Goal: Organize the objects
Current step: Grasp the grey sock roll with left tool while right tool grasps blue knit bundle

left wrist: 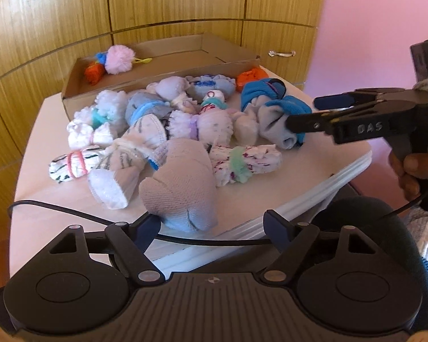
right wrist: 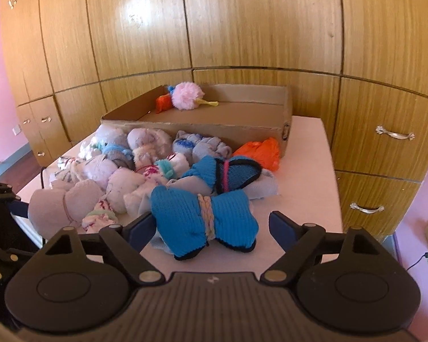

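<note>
Several rolled sock bundles lie heaped on a white table (left wrist: 42,188). My left gripper (left wrist: 214,228) is open around a grey-pink bundle (left wrist: 182,188) at the heap's near edge. Its left pad touches the bundle and its right pad stands apart. My right gripper (right wrist: 212,226) is open around a bright blue bundle (right wrist: 205,222) tied with a pale band; the left pad is at the bundle's edge and the right pad is clear of it. From the left wrist view the right gripper (left wrist: 311,112) reaches in from the right. A cardboard box (right wrist: 202,128) behind the heap holds a pink fluffy bundle (right wrist: 187,99) and an orange one (right wrist: 164,103).
Another orange bundle (right wrist: 259,151) lies against the box's front right corner. A black cable (left wrist: 57,208) runs along the table's near edge. Wooden wardrobe doors with metal handles (right wrist: 395,134) stand behind and to the right. A person's hand (left wrist: 411,171) grips the right tool.
</note>
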A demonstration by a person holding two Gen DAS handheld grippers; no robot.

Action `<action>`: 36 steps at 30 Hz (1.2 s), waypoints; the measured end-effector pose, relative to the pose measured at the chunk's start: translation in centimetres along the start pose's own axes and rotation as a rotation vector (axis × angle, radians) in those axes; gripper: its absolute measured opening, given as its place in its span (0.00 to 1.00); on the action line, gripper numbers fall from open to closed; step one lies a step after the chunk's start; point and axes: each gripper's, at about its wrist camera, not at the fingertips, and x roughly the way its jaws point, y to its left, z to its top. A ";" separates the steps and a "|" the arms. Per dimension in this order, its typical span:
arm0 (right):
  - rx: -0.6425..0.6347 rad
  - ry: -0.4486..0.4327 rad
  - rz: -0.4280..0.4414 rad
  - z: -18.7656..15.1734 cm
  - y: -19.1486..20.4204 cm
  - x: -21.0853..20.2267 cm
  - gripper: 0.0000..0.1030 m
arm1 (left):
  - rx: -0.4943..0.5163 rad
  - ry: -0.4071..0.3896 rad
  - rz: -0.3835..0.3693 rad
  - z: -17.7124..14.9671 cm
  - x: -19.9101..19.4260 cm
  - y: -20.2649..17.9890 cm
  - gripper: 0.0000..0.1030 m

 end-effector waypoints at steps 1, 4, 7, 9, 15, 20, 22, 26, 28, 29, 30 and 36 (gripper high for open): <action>0.002 -0.004 0.001 0.0 -0.1 -0.1 0.85 | 0.002 0.000 0.016 -0.1 0.0 0.1 0.81; -0.014 -0.014 0.016 0.2 -0.1 -0.2 0.91 | 0.009 -0.002 0.039 -0.1 0.1 0.4 0.81; -0.023 0.002 0.024 0.4 0.2 0.2 0.93 | 0.021 -0.009 0.049 0.2 -0.1 0.4 0.82; -0.035 0.000 0.038 0.5 0.5 0.3 1.00 | 0.022 -0.027 0.059 0.4 -0.4 0.5 0.85; -0.038 0.025 0.032 0.6 0.8 1.4 0.99 | 0.056 -0.026 0.067 1.5 0.5 0.5 0.86; -0.014 0.036 0.039 0.5 0.5 1.9 0.87 | 0.061 -0.013 0.035 2.3 1.9 0.5 0.73; -0.004 0.032 0.047 0.4 0.4 1.8 0.82 | 0.058 0.007 0.018 2.3 2.4 0.6 0.57; 0.013 0.014 0.051 0.3 0.1 1.3 0.73 | 0.056 -0.005 0.008 2.0 2.3 0.7 0.51; 0.025 0.001 0.054 0.4 -0.1 1.0 0.71 | 0.072 -0.017 0.016 1.9 2.1 0.5 0.50; 0.031 -0.001 0.055 0.5 -0.1 0.8 0.71 | 0.073 -0.019 0.014 1.9 2.0 0.5 0.50; 0.031 -0.004 0.055 0.6 -0.1 0.7 0.71 | 0.073 -0.021 0.014 1.9 1.9 0.6 0.49; 0.028 -0.018 0.054 0.7 -0.1 -0.2 0.70 | 0.061 -0.041 0.017 2.1 0.8 1.1 0.49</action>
